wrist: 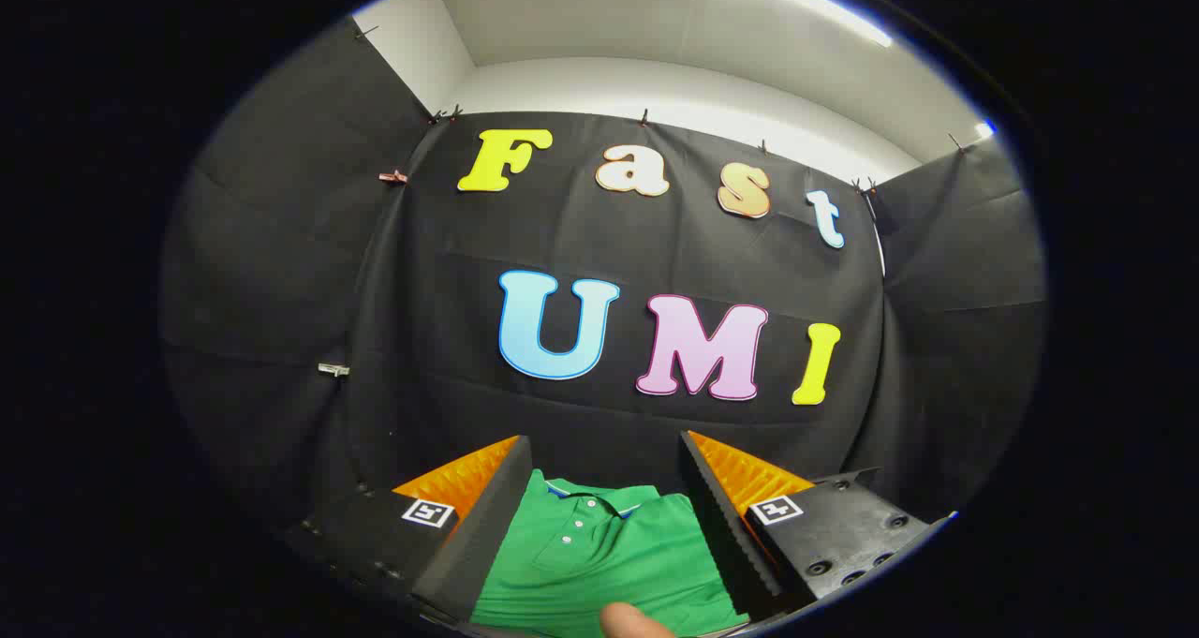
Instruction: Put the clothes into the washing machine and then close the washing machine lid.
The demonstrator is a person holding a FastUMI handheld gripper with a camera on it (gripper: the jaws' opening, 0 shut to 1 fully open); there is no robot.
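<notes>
Your gripper [604,469] is spread wide — its two fingers stand well apart and press on nothing. Each finger [487,516] rises at a slant from the lower part of the view, and each carries a small square black-and-white marker [428,512] near its base.

In the gap between the fingers lies the green shirt [599,554]. It is a polo shirt, lying flat, with its collar turned away from you toward the wall and a short row of white buttons [573,524] running down from the collar. The collar has a thin pale trim. The cloth fills the space between the fingers from side to side; whether it touches either finger you cannot tell from here.

A fingertip [632,622] of a person's hand shows over the near edge of the shirt.

Beyond the shirt and the finger ends hangs the black cloth wall [281,273] of the booth, pinned up with small clips [393,178] — it wraps around to both sides. Above the cloth you see a white wall [656,81] and ceiling, with a bright strip light [796,1] overhead.
</notes>
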